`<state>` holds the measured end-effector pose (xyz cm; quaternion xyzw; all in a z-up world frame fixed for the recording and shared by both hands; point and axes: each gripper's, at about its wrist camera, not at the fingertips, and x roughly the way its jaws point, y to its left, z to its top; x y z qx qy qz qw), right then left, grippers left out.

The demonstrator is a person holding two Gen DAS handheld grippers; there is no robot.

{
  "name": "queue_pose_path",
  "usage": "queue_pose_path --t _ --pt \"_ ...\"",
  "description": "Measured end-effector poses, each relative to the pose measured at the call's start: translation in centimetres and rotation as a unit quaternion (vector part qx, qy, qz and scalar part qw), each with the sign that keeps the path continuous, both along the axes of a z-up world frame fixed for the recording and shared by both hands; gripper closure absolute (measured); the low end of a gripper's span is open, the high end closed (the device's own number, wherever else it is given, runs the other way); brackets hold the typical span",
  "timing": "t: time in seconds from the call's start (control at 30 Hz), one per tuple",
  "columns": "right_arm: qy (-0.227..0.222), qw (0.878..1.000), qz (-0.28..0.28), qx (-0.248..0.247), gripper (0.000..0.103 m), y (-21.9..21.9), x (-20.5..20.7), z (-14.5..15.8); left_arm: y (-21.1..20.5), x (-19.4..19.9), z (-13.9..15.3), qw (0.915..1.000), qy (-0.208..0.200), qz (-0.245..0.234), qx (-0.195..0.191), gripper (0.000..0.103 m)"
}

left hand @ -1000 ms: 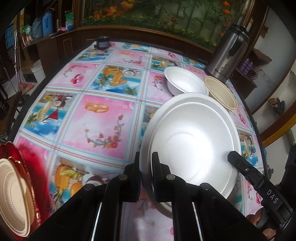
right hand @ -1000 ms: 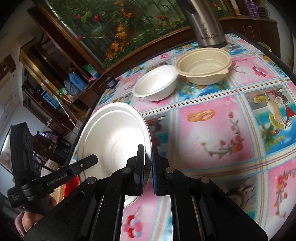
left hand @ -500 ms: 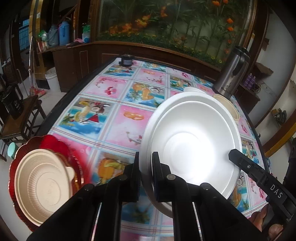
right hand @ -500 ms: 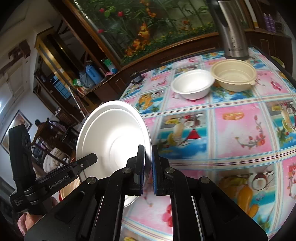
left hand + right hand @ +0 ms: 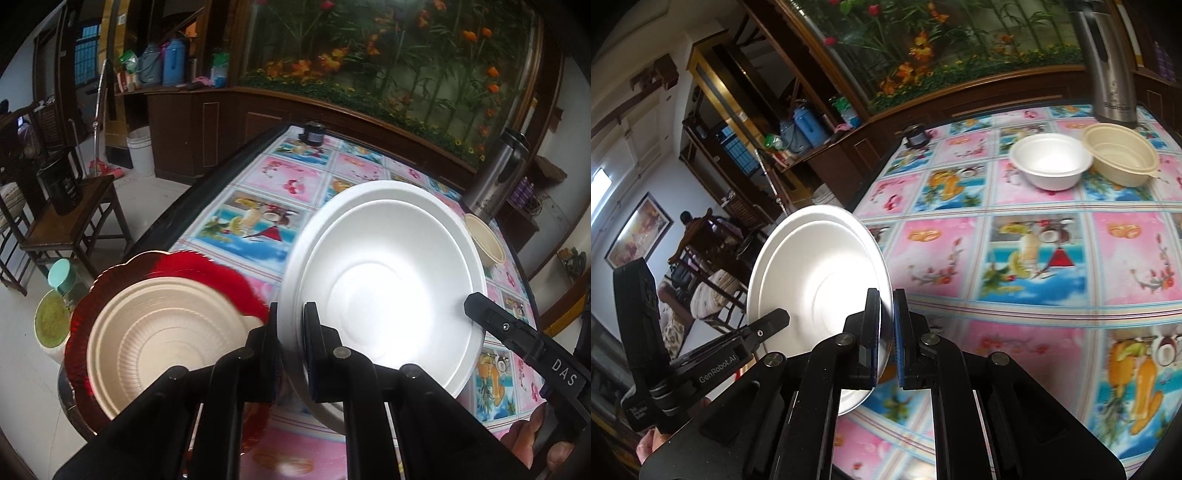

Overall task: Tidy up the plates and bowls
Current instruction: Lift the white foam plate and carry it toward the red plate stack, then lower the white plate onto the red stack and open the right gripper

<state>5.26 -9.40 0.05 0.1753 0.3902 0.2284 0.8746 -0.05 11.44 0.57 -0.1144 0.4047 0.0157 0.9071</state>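
Red scalloped plate (image 5: 207, 280) at the table's left corner carries a beige ribbed plate (image 5: 162, 339); just right of that stack, held clear above the patterned tablecloth (image 5: 1027, 266), is the white foam plate (image 5: 384, 291). The left gripper (image 5: 291, 325) is clamped on its near rim and the right gripper (image 5: 885, 321) is pinched shut on the opposite rim. Foam like this looks very light but easily dented or creased, so the thin rim seems the right place to hold, gently and from both sides. Farther right sit a white foam bowl (image 5: 1051, 162) and a beige bowl (image 5: 1121, 158).
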Motion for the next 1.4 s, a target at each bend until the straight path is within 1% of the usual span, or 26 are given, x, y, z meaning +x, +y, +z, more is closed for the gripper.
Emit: queue_pose_path --t 0.3,0.57,0.8,1.0,1.17,1.4 --pt "0.016 0.999 0.037 0.013 0.097 4.9 0.4 -0.4 3.7 -1.2 -0.4 0.9991 0.001 0.043 -0.002 0.093" --pt "0.029 0.997 0.071 0.002 0.096 8.9 1.0 -0.8 7.1 -1.8 -1.1 0.9970 0.008 0.077 -0.006 0.092" --pt "0.039 0.994 0.103 -0.013 0.096 12.3 1.2 -1.6 10.0 -2.1 -1.7 0.9939 0.023 0.107 0.001 0.090" --pt "0.047 0.991 0.126 -0.023 0.096 14.2 0.8 -2.5 11.2 -2.8 -2.6 0.9927 0.044 0.112 0.001 0.090" --pt "0.057 0.989 0.133 -0.024 0.096 14.7 0.6 -3.1 11.0 -3.3 -3.5 0.9923 0.059 0.109 0.002 0.090" --pt "0.064 0.988 0.135 -0.029 0.096 15.1 0.8 -3.9 11.2 -3.4 -3.7 0.9917 0.065 0.110 0.013 0.090"
